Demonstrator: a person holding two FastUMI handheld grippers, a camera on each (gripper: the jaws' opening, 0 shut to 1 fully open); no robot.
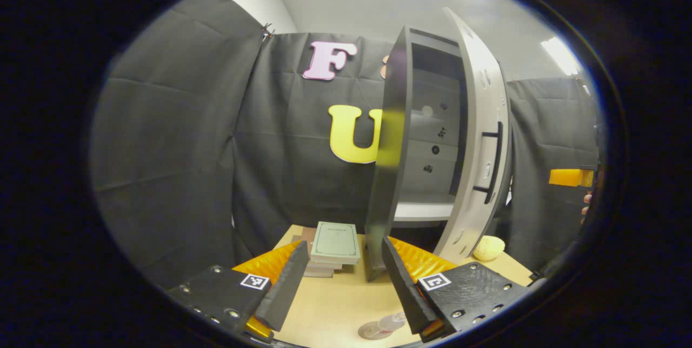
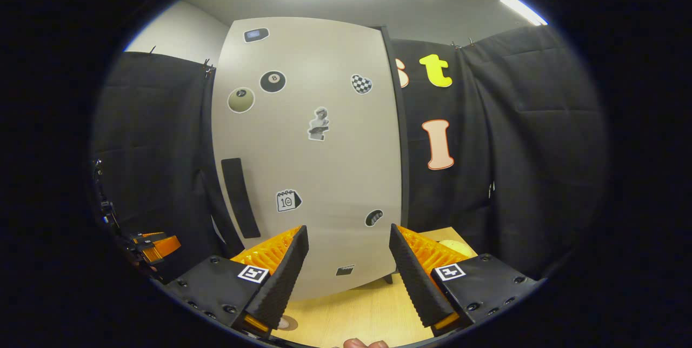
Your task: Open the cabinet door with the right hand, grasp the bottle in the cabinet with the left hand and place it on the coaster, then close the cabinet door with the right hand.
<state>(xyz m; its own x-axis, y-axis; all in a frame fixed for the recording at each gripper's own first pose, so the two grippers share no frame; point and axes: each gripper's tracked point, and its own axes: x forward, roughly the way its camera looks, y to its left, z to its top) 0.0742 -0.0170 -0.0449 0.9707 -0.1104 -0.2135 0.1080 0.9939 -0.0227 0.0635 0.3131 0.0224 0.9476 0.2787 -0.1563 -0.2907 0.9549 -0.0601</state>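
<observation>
In the left gripper view, the left gripper (image 1: 339,278) is seen released, its fingers spread apart above a wooden table (image 1: 335,310) with nothing held between them. Beyond it a dark cabinet (image 1: 390,153) stands on the table, its pale door (image 1: 481,137) swung partly open and viewed nearly edge-on, a dark handle (image 1: 494,161) on its face. A pale shelf (image 1: 424,210) is visible inside. A stack of books (image 1: 335,245) lies just left of the cabinet, and a yellow object (image 1: 488,248) sits at the door's foot. The bottle (image 1: 390,323) rests on the coaster (image 1: 370,330) on the table, low in the view beside the right-hand finger. The other gripper shows at the far right edge.

In the right gripper view, the right gripper (image 2: 348,267) is seen released, fingers wide apart and empty, facing the door (image 2: 308,153), which carries stickers (image 2: 319,124) and the handle (image 2: 239,196). The coaster (image 2: 286,323) is glimpsed on the table (image 2: 367,315) below the left-hand finger. The left gripper (image 2: 154,245) appears at the left edge.
</observation>
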